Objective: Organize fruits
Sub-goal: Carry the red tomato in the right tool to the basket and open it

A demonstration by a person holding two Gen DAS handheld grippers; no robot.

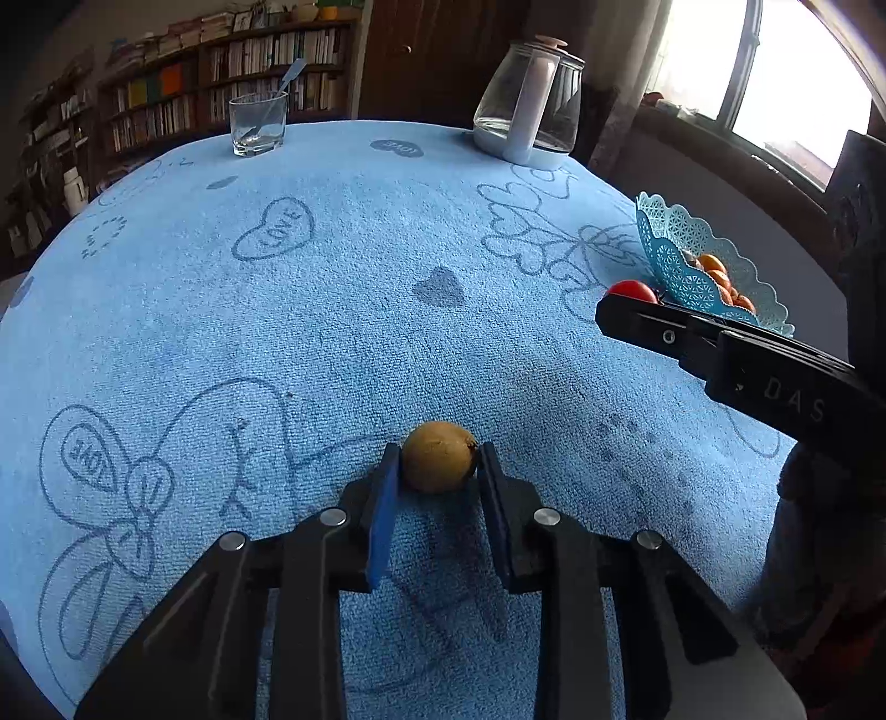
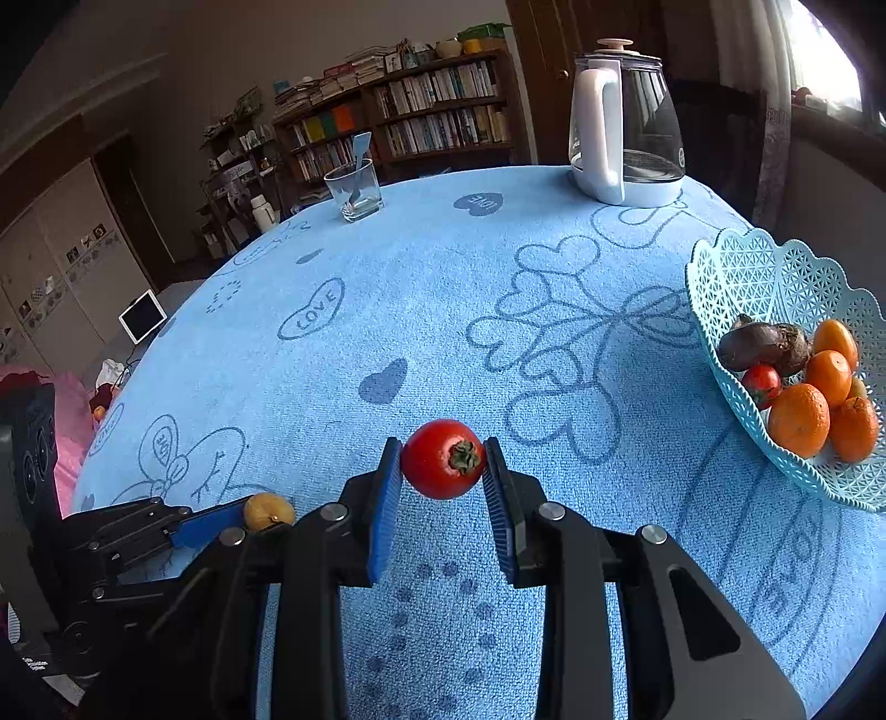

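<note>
Left gripper (image 1: pixel 437 462) clamps brown fruit (image 1: pixel 438 456) — right gripper (image 2: pixel 443 459) clamps tomato (image 2: pixel 443 458).

worktop (image 2: pixel 421 310): blue cloth printed with hearts | far side: dark wooden bookshelves (image 2: pixel 432 111) packed with books | beside them: dark wooden door (image 1: pixel 443 50) | right: bright window (image 1: pixel 786 72) with pale curtain, daylight coming in | left: pale cabinet doors (image 2: pixel 61 266) with small pictures | walls: plain, dim
</note>
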